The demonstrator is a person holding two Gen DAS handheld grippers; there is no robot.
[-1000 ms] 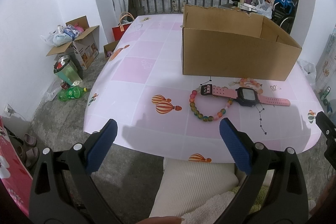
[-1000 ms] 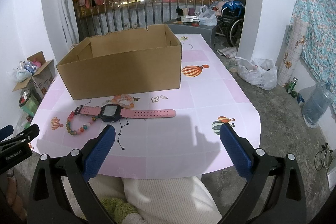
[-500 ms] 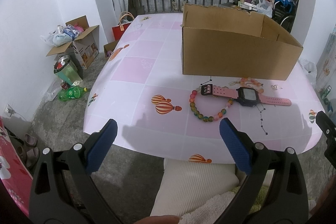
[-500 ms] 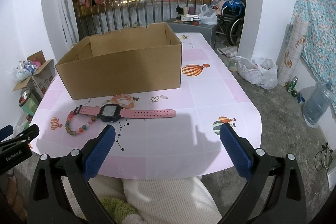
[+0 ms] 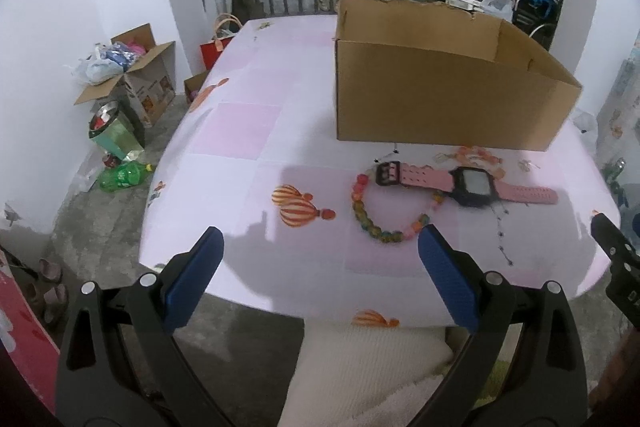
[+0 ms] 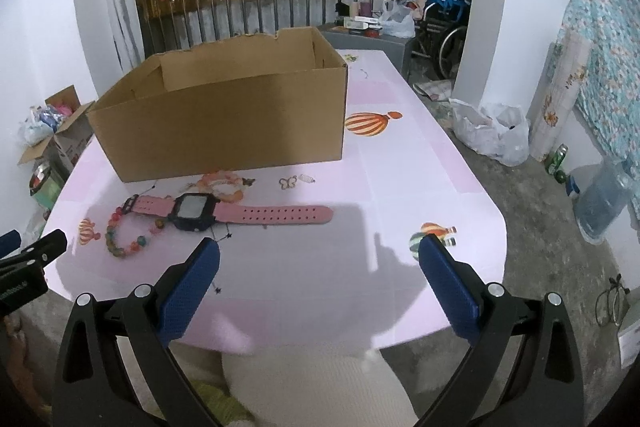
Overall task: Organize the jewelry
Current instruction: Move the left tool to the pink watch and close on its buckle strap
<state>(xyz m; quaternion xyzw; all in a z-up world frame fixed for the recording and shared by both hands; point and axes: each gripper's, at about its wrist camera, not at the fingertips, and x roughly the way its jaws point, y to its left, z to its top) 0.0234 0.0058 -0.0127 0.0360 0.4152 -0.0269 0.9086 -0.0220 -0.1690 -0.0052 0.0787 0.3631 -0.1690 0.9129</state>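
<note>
Nothing looks sorted yet: the watch and bead bracelet lie at 6 o'clock of the cardboard box; left gripper and right gripper both spread, empty.

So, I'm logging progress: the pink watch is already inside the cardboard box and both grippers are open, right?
Not quite. The right wrist view shows the pink watch lying on the table in front of the cardboard box. Left gripper and right gripper are open.
</note>
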